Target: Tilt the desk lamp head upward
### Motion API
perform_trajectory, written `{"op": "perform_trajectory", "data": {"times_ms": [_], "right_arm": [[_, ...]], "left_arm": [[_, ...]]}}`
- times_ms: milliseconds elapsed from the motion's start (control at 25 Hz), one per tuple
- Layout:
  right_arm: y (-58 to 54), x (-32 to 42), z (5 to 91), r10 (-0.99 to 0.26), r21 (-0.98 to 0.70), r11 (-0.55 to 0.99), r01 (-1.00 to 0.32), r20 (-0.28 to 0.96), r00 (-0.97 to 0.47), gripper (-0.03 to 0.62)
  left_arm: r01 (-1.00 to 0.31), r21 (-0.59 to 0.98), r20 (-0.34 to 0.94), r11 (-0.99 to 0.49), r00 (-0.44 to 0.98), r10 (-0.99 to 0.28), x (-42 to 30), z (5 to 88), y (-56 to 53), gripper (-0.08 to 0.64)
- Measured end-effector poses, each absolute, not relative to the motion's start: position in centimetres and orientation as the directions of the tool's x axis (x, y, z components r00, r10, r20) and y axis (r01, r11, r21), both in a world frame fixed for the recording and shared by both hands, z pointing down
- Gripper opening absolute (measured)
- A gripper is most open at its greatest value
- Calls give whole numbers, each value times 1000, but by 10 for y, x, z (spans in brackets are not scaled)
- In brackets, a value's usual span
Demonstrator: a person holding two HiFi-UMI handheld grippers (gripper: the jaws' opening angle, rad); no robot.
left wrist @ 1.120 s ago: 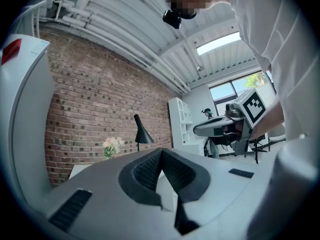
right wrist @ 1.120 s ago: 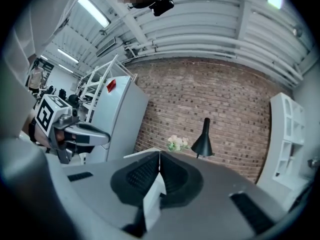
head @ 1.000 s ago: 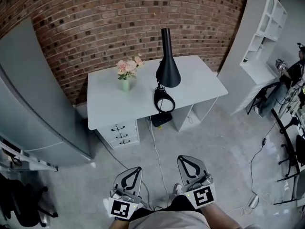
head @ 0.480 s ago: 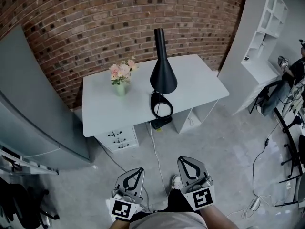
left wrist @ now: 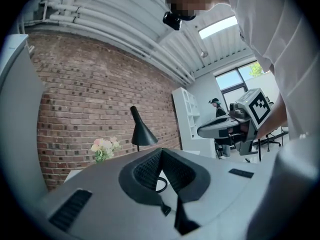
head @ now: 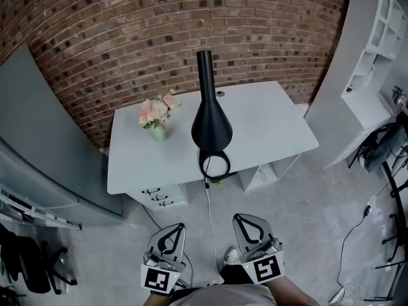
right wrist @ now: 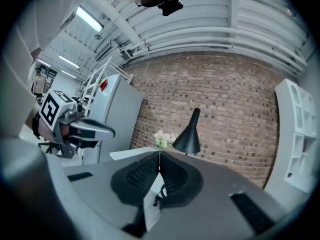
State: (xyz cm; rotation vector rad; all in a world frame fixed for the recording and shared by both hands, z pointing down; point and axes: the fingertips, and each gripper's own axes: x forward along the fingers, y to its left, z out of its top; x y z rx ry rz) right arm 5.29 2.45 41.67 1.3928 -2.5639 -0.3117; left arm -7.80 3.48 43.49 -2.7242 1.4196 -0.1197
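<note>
Task not begun: the lamp head (head: 211, 129) droops over the desk (head: 274, 123), untouched. The left gripper (head: 178, 227) and right gripper (head: 239, 218), jaws pressed together on nothing, hang well short of it.

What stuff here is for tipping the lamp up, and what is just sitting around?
For the job:
- desk lamp
- left hand-held gripper, shut and empty
- right hand-held gripper, shut and empty

Just sitting around:
- flowers
- drawers
- grey cabinet
- white shelf unit
</note>
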Motion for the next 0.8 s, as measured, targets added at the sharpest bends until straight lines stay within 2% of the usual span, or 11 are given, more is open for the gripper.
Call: {"op": "perform_trajectory", "data": {"times_ms": [360, 800], "right_arm": [[-35, 89, 423, -776, 247, 622, -743, 72, -626, 18], [-64, 81, 435, -767, 245, 634, -733, 78, -637, 18]], "left_arm": [[-859, -123, 74, -496, 491, -868, -30, 430, -9, 8], [-875, -115, 57, -471, 468, -882, -35, 435, -38, 8]]}}
